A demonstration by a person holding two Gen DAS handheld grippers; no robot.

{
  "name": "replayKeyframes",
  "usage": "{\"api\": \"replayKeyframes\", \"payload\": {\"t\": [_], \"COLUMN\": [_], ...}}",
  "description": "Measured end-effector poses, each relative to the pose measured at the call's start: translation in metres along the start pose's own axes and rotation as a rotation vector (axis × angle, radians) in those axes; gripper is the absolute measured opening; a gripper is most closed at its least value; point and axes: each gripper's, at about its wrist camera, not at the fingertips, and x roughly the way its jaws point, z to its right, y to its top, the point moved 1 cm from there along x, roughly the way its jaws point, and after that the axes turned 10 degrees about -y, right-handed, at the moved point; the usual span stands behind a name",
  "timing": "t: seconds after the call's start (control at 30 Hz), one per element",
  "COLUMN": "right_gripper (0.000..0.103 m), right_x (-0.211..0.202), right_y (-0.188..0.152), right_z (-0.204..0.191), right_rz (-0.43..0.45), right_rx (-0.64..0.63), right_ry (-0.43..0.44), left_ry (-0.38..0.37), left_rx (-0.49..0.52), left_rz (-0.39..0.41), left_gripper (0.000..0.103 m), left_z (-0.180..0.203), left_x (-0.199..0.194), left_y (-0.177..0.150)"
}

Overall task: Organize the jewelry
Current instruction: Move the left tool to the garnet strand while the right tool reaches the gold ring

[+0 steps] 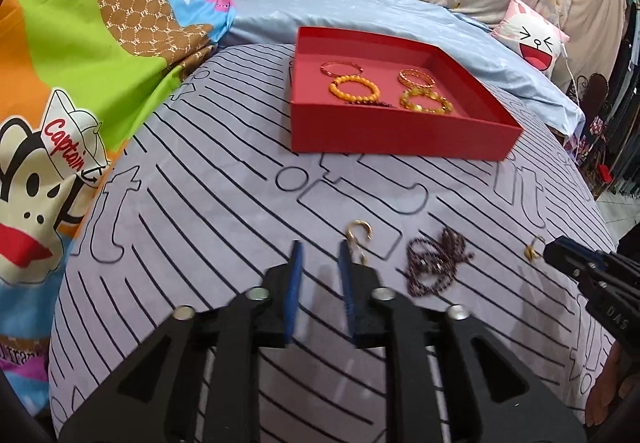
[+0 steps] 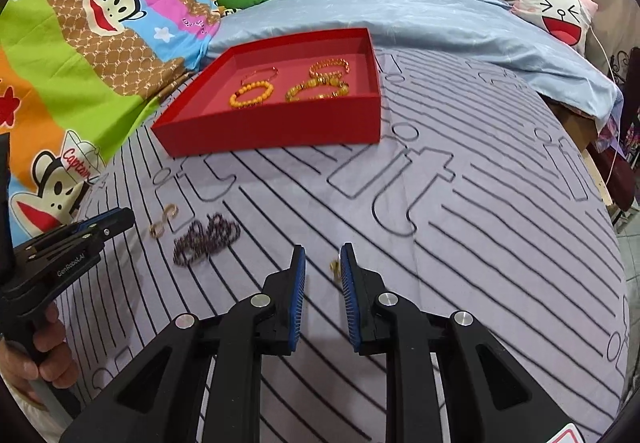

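Your left gripper's (image 1: 320, 255) right finger is covering the lower end of the gold clasp (image 1: 359, 234). The red box's (image 1: 396, 135) near wall is hiding part of the dark bead bracelet (image 1: 370, 104) inside it. Your right gripper's (image 2: 323, 261) right finger is masking most of a small gold piece (image 2: 334, 266), too small to identify. The picture's edge is cutting off your hand (image 2: 36, 359) on the left handle.

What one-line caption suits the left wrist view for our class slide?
Open left gripper nears a gold earring on the striped bedsheet, red tray of bracelets beyond.
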Motion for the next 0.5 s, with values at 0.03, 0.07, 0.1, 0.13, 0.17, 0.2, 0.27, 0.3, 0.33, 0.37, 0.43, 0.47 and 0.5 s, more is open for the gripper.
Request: {"api": "replayKeyframes", "payload": {"t": [0.03, 0.07, 0.1, 0.13, 0.17, 0.2, 0.27, 0.3, 0.33, 0.37, 0.43, 0.47, 0.5], "right_gripper": [0.019, 0.019, 0.019, 0.019, 0.019, 0.019, 0.019, 0.019, 0.019, 0.019, 0.019, 0.019, 0.019], "right_x": [0.000, 0.000, 0.000, 0.001, 0.001, 0.001, 0.001, 0.001, 0.001, 0.001, 0.000, 0.000, 0.001], "right_y": [-0.002, -0.006, -0.008, -0.010, -0.012, -0.013, -0.015, -0.015, -0.015, -0.014, -0.014, -0.014, -0.014], "right_z": [0.002, 0.005, 0.006, 0.008, 0.010, 0.012, 0.015, 0.015, 0.016, 0.016, 0.016, 0.016, 0.016], "right_rz": [-0.005, -0.013, -0.016, -0.021, -0.025, -0.027, -0.029, -0.029, -0.027, -0.026, -0.021, -0.020, -0.021], "right_rx": [0.004, 0.012, 0.015, 0.020, 0.024, 0.027, 0.035, 0.038, 0.042, 0.044, 0.044, 0.044, 0.046], "right_ry": [0.000, -0.001, -0.002, -0.004, -0.005, -0.005, -0.006, -0.005, -0.004, -0.002, -0.001, -0.001, 0.001], "left_ry": [-0.008, -0.014, -0.017, -0.022, -0.022, -0.024, -0.035, -0.037, -0.041, -0.046, -0.057, -0.060, -0.062], "left_rx": [0.002, 0.005, 0.008, 0.013, 0.016, 0.018, 0.017, 0.016, 0.015, 0.013, 0.012, 0.014, 0.017], "left_rz": [0.002, 0.001, -0.001, -0.003, -0.004, -0.006, -0.010, -0.011, -0.012, -0.013, -0.017, -0.018, -0.019], "left_gripper": [0.024, 0.024, 0.024, 0.024, 0.024, 0.024, 0.024, 0.025, 0.025, 0.025, 0.026, 0.026, 0.029], "left_z": [0.003, 0.005, 0.007, 0.010, 0.012, 0.014, 0.016, 0.017, 0.018, 0.019, 0.021, 0.023, 0.025], "left_x": [-0.001, -0.002, -0.003, -0.003, -0.003, -0.003, -0.002, -0.003, -0.003, -0.003, -0.003, -0.002, -0.002], "left_y": [-0.002, -0.004, -0.006, -0.008, -0.009, -0.009, -0.010, -0.011, -0.011, -0.012, -0.014, -0.013, -0.013]}}
